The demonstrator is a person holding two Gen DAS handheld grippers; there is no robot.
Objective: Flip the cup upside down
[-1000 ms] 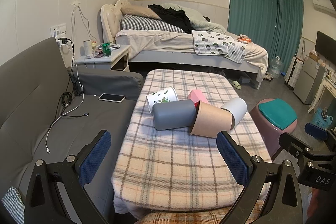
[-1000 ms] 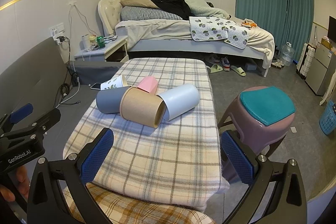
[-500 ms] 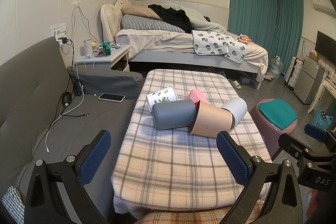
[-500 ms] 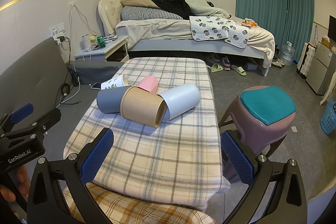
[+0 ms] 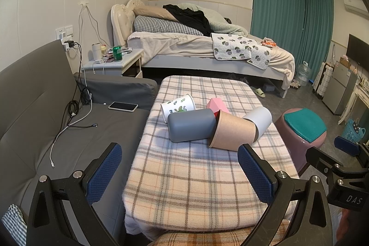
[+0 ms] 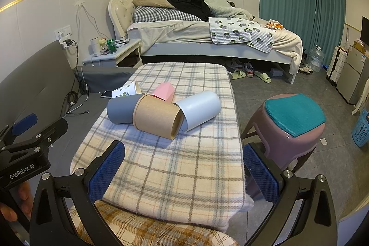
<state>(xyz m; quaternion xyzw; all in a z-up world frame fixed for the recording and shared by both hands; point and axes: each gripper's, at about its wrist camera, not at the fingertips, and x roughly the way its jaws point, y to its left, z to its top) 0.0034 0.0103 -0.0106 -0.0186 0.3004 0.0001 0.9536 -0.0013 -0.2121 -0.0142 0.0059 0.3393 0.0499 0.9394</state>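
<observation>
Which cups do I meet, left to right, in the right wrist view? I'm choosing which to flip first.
Grey cup → brown paper cup → pale blue cup. The leaf-print and pink cups behind overlap these, so I omit them.

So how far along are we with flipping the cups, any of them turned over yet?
Nothing looks done: the grey cup, brown cup, white cup, pink cup and leaf-print cup all lie on their sides in a cluster on the plaid-covered table. Nothing is in hand: the left gripper and right gripper are open, short of the cups. Every flip remains.
</observation>
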